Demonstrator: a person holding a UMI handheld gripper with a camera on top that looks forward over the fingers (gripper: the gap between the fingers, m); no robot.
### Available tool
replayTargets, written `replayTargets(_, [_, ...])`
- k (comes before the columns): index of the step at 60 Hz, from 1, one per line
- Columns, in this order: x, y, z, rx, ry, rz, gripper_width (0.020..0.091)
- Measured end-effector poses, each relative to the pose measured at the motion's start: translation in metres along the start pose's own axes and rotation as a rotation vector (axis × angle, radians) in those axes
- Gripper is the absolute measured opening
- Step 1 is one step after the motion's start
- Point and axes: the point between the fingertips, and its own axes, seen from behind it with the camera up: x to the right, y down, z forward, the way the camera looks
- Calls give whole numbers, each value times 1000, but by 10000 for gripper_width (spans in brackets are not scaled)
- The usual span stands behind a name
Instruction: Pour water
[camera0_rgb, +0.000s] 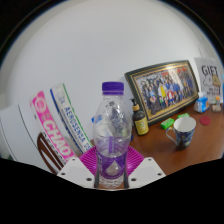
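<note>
A clear plastic water bottle (112, 135) with a purple cap and a purple label stands upright between my fingers. Its lower body sits against the magenta pads (88, 158) on both sides, with no gap showing. My gripper (111, 170) is shut on the bottle. The bottle's base is level with the fingers and hides the table right under it. A dark mug (185, 131) with a white rim stands beyond the bottle to the right, on the brown wooden table (155, 152).
Leaning books or boxes (55, 135) stand to the left of the bottle. A small amber bottle (140, 122) is just behind it. A framed group photo (165, 88) and a white card (210, 74) lean on the white wall.
</note>
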Motion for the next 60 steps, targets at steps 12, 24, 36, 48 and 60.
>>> replayTargets(12, [-5, -68, 10, 8, -160, 584, 327])
replayTargets(24, [36, -104, 29, 25, -241, 1161, 326])
replayTargets(36, [72, -106, 45, 30, -275, 1510, 327])
replayTargets(48, [95, -97, 55, 14, -274, 1625, 327])
replayTargets(60, [88, -99, 50, -62, -248, 1419, 326])
